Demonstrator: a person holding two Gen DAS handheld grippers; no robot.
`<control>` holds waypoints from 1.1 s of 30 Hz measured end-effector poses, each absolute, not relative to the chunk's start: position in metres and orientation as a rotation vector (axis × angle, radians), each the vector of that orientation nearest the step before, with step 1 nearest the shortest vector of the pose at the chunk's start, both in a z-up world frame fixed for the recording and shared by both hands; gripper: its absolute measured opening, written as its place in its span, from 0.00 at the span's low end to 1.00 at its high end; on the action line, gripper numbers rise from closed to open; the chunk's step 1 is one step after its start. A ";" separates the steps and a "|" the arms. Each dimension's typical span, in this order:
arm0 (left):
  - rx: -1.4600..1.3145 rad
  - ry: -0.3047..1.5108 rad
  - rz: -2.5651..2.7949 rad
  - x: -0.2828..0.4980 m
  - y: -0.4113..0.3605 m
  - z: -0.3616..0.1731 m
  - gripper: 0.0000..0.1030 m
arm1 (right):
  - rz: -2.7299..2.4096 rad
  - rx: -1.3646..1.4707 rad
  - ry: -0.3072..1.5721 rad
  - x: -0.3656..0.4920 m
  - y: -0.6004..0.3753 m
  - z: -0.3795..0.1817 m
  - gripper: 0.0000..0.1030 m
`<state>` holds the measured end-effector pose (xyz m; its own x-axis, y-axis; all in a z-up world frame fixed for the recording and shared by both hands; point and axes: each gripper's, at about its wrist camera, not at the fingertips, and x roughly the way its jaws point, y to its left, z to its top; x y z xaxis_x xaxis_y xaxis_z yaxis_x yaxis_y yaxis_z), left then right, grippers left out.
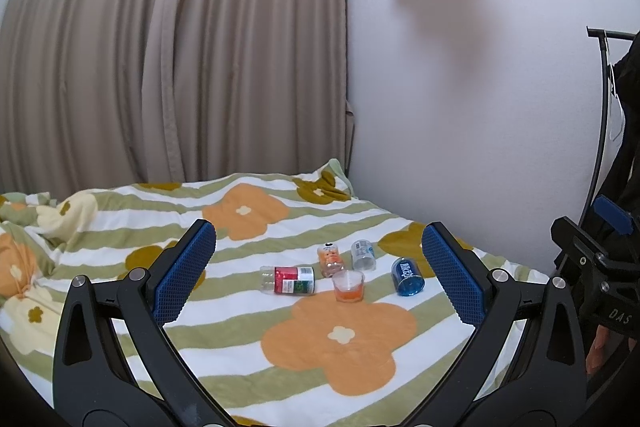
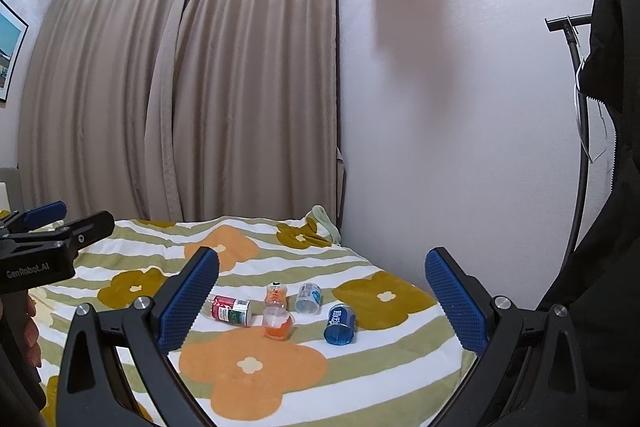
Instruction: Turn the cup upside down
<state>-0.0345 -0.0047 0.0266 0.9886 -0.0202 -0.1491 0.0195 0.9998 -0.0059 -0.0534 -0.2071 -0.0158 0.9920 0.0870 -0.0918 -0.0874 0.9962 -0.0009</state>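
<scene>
A small clear plastic cup (image 1: 348,285) stands upright, mouth up, on the flowered bedspread (image 1: 340,339), its lower half looking orange. The right wrist view shows the same cup (image 2: 277,323) leaning slightly. My left gripper (image 1: 318,275) hangs open above the bed, well short of the cup, with nothing between its blue pads. My right gripper (image 2: 322,303) is also open and empty, at a similar distance. The left gripper's body (image 2: 48,251) shows at the left edge of the right wrist view.
Around the cup lie a red-and-green labelled bottle (image 1: 289,279), a small orange bottle (image 1: 330,259), a clear white-labelled container (image 1: 363,255) and a blue can (image 1: 407,275). Curtains (image 1: 180,67) and a white wall (image 1: 460,107) stand behind. A clothes rack with a dark garment (image 2: 600,187) is at right.
</scene>
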 end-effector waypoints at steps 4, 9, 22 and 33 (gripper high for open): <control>-0.005 0.147 -0.023 -0.036 -0.011 0.028 1.00 | 0.072 -0.005 0.093 -0.052 -0.209 -0.015 1.00; -0.005 0.150 -0.028 -0.035 -0.015 0.030 1.00 | 0.073 -0.013 0.091 -0.055 -0.210 -0.017 1.00; -0.007 0.313 -0.158 0.073 -0.010 0.058 1.00 | 0.135 -0.031 0.128 -0.006 -0.213 -0.022 1.00; 0.025 0.775 -0.201 0.320 -0.024 -0.011 1.00 | 0.208 -0.042 0.242 0.088 -0.205 -0.078 1.00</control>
<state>0.3196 -0.0244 -0.0115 0.6960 -0.1709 -0.6974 0.1889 0.9806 -0.0517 0.0883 -0.2048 -0.0783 0.9496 0.1993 -0.2418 -0.2094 0.9777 -0.0163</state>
